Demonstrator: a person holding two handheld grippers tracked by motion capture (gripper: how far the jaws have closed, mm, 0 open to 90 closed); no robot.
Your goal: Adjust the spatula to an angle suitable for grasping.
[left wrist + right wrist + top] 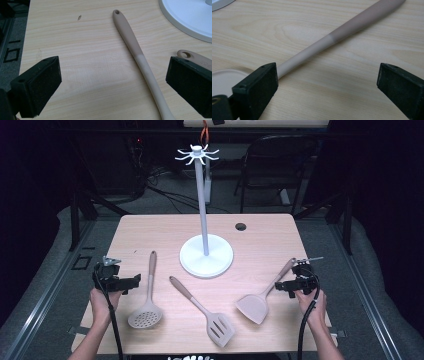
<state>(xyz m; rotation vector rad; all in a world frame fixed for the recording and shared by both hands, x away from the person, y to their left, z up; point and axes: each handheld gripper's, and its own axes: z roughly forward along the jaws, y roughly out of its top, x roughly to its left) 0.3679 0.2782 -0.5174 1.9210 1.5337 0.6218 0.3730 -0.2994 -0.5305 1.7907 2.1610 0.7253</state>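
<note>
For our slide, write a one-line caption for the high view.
Two open tools, left tool and right tool, flank three utensils before a white hanging stand.

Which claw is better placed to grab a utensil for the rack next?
Right, probably. The right claw is open and sits at the handle of the solid turner, which runs up to one of its pads. The left claw, also open, stands to the side of the skimmer.

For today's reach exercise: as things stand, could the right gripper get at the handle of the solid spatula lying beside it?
Probably yes. The right gripper is open and sits right beside the solid spatula, whose handle lies flat on bare table, with nothing between them.
</note>
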